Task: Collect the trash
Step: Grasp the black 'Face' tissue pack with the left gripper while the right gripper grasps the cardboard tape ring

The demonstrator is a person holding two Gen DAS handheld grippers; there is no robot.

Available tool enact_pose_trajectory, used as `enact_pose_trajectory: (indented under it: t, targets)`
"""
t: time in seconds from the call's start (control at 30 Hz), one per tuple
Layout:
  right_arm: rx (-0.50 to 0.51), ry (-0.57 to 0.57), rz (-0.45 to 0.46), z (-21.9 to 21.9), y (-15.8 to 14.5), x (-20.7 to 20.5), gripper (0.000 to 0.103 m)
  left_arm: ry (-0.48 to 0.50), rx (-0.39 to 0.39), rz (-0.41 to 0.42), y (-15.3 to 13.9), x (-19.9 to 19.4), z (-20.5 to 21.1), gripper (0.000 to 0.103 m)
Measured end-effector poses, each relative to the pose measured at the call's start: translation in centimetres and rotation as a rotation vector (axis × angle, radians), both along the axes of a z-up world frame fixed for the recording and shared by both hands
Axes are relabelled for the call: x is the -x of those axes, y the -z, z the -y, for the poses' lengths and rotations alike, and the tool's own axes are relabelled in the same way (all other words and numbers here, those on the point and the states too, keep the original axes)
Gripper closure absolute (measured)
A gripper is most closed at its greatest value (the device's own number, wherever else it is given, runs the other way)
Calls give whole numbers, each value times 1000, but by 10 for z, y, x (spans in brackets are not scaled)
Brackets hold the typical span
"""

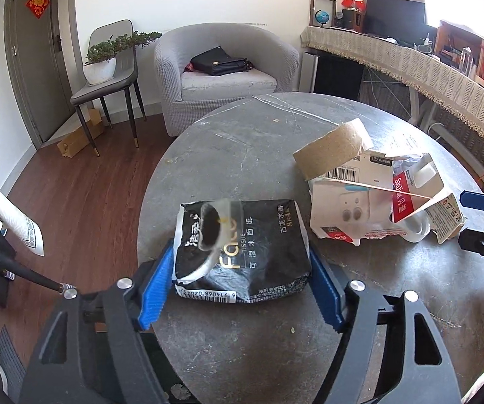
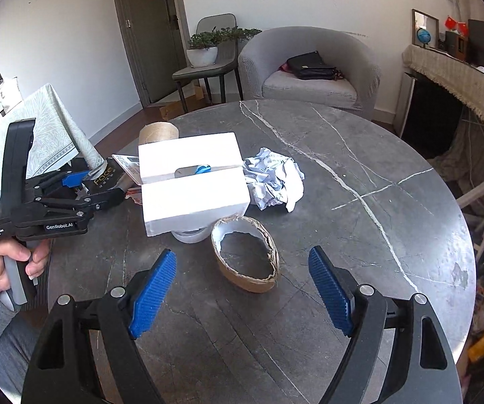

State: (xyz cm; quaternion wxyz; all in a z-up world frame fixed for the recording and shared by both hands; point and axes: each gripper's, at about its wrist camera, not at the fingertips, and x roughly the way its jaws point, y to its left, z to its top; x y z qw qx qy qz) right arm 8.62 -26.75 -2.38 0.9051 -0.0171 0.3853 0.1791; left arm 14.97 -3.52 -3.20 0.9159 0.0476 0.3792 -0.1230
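Note:
In the left wrist view my left gripper (image 1: 242, 289) is open, its blue pads on either side of a black tissue pack (image 1: 245, 252) that lies on the round grey table (image 1: 242, 141). They do not visibly squeeze it. A cardboard tape roll (image 1: 333, 149) leans on a torn white box (image 1: 353, 202). In the right wrist view my right gripper (image 2: 242, 289) is open and empty just in front of a flattened cardboard ring (image 2: 247, 259). Beyond it stand the white box (image 2: 191, 181), a clear tape roll (image 2: 189, 235) and crumpled paper (image 2: 274, 180). The left gripper (image 2: 83, 188) is at the left.
A grey armchair (image 2: 309, 67) with a black bag stands behind the table. A chair with a potted plant (image 2: 205, 50) is by the door. A cloth-covered desk (image 1: 427, 64) runs along the right. The table's right half (image 2: 393, 175) holds nothing.

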Motion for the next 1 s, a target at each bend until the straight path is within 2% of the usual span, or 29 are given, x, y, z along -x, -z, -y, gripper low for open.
enact_pose_trajectory:
  t: [0.2,0.37,0.47,0.63,0.7,1.0]
  targets:
    - [10,0,0,-2,2,-3,23,-1,34,-6,-4,5,-3,31]
    - [18,6,-15,-9,0,-11,38,6,71,-16,-9,13,-7,31]
    - [55,4,-14,-17,0,-13,39,8,92,-14,-13,20,-10,31]
    - [86,19,-39,-22,7,-18,49,10,102,-7,-20,29,-13,31]
    - [99,29,-34,-23,6,-16,59,10,108,-7,-21,32,-14,31]
    - [73,27,-25,-27,-3,6,60,12,125,2,-29,47,-22,31]
